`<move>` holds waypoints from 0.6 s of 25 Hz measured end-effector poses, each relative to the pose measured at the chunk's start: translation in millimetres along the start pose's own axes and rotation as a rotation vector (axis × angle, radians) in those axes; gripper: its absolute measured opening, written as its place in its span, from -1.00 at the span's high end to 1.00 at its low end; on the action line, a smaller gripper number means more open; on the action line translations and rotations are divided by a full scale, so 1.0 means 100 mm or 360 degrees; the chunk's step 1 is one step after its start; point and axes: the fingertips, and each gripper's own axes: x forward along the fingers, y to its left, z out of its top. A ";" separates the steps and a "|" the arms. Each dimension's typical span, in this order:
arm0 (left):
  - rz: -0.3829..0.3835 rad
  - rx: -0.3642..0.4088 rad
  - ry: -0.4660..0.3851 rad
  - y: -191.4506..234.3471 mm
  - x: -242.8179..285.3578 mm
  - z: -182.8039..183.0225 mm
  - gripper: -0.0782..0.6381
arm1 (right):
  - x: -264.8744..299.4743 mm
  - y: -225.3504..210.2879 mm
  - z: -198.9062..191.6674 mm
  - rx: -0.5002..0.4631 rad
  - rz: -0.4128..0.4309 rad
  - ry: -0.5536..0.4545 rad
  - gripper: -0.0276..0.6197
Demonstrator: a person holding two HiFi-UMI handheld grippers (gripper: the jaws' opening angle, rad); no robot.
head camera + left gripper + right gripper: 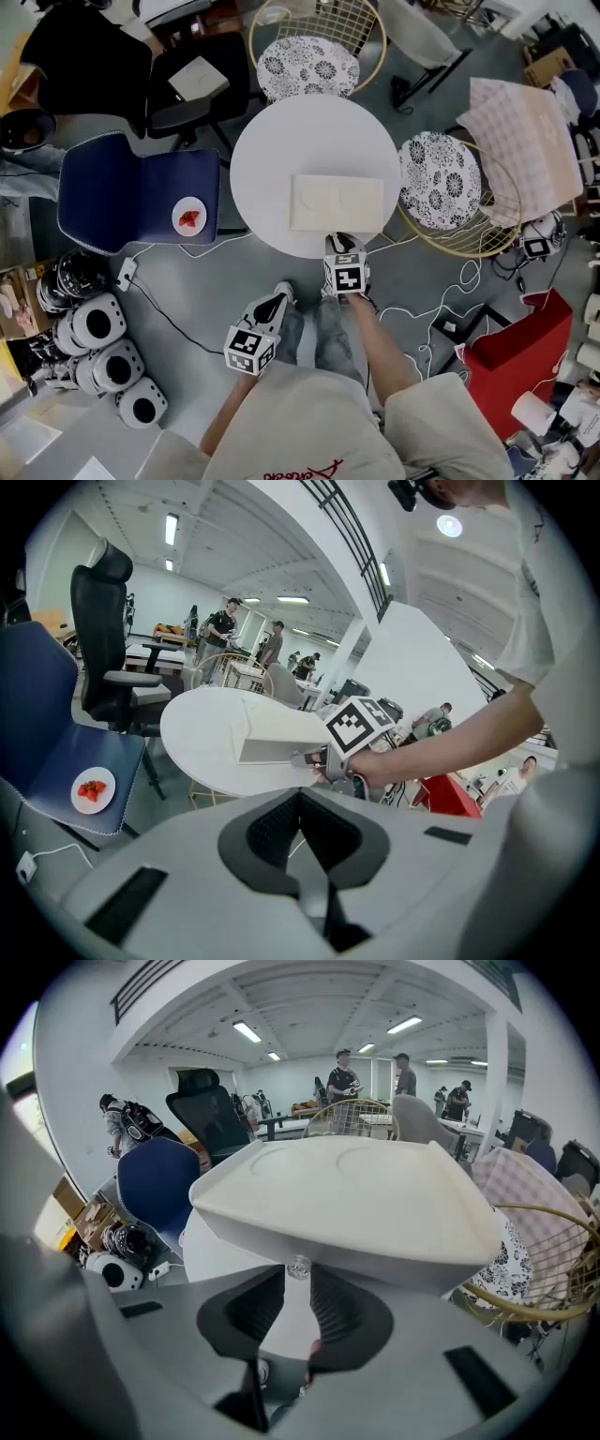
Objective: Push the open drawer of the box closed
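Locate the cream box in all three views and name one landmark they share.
Head view: the cream box lies right of centre on the round table.
Left gripper view: box just left of centre.
Right gripper view: box fills the upper middle, with its drawer knob at the jaw tips.
Shared landmark: the blue chair, left of the box everywhere.

A round white counter [272, 159] stands on the grey floor [187, 281]. On it lies a flat cream box [336, 202], set toward the near side, not far from the rim, with two shallow circles pressed into its top. A small clear knob [298, 1267] sticks out of the box's front face. A dark cable [180, 319] trails over the floor beside the counter.
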 end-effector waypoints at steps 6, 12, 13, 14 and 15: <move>-0.0009 0.0005 -0.0004 -0.02 0.00 0.01 0.75 | -0.02 0.02 -0.11 0.0041 0.0005 0.0040 0.58; -0.0019 0.0021 -0.0017 -0.07 -0.01 0.03 0.75 | -0.13 0.09 -0.13 0.0029 0.0030 0.0015 0.60; -0.0022 0.0026 -0.0020 -0.09 -0.01 0.05 0.75 | -0.17 0.11 -0.11 0.0016 0.0032 -0.0005 0.76; -0.0025 0.0031 -0.0023 -0.10 -0.01 0.06 0.75 | -0.21 0.13 -0.09 0.0004 0.0034 -0.0026 0.84; -0.0028 0.0036 -0.0025 -0.12 -0.01 0.07 0.75 | -0.24 0.15 -0.07 0.0000 0.0043 -0.0044 0.86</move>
